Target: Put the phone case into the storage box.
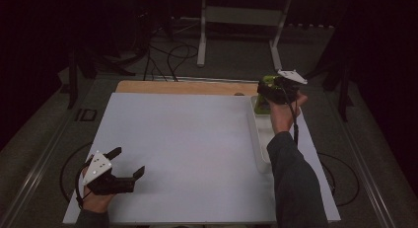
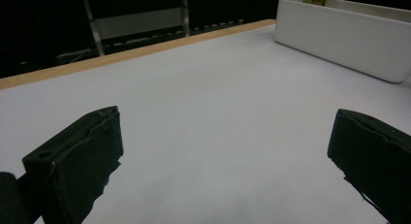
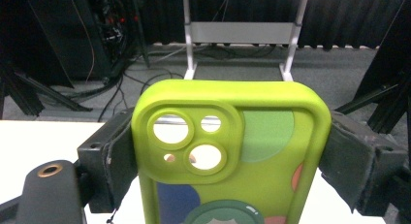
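Right gripper view shows the right gripper squeezing a green phone case, standing tall, camera holes on top. No readable writing. The left gripper is wide open, holding nothing.

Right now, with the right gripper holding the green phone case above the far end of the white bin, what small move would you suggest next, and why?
Probably carry the phone case toward the bare table: the right gripper clamps it by both edges above the white bin, and the left gripper waits open there.
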The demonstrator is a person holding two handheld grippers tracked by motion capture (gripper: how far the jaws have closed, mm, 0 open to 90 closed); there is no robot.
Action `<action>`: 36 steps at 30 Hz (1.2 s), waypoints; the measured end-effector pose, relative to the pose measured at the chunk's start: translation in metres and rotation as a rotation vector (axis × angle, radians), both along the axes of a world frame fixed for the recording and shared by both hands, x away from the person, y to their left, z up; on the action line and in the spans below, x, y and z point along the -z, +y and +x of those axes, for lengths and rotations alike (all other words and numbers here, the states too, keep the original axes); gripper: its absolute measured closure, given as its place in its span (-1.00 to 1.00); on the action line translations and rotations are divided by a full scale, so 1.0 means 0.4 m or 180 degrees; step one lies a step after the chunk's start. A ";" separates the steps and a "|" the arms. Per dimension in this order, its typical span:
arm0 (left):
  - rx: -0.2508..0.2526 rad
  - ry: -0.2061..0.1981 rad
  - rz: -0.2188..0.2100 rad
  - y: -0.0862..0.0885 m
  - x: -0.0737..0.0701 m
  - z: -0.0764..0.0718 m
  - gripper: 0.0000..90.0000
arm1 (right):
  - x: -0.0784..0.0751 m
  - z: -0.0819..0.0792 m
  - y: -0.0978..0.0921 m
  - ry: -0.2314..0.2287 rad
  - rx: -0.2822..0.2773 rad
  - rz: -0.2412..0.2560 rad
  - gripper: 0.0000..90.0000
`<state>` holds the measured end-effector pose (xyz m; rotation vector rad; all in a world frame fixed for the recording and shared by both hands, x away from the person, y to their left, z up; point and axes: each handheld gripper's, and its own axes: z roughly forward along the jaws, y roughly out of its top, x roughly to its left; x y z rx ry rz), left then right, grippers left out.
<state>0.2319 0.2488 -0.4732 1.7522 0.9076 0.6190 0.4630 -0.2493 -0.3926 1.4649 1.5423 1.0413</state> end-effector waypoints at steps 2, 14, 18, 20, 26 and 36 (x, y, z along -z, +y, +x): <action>-0.0003 -0.0005 -0.0002 0.002 0.000 0.000 -1.00 | 0.004 0.003 0.001 0.0014 -0.0004 -0.0030 -0.66; -0.0018 -0.0018 -0.0007 0.005 -0.003 -0.002 -1.00 | 0.017 0.011 0.000 0.0068 0.0030 -0.0085 -0.66; -0.0021 -0.0023 -0.0011 0.004 -0.003 -0.003 -1.00 | 0.021 0.014 0.002 0.0088 0.0031 -0.0106 -0.66; -0.0018 -0.0025 -0.0013 0.004 -0.003 -0.003 -1.00 | 0.024 0.015 0.002 0.0101 0.0032 -0.0116 -0.66; -0.0023 -0.0030 -0.0019 0.004 -0.004 -0.003 -1.00 | 0.035 0.020 0.005 0.0157 0.0027 -0.0138 -0.67; -0.0026 -0.0032 -0.0015 0.005 -0.004 -0.003 -1.00 | 0.056 0.026 0.015 0.0270 0.0002 -0.0151 -0.67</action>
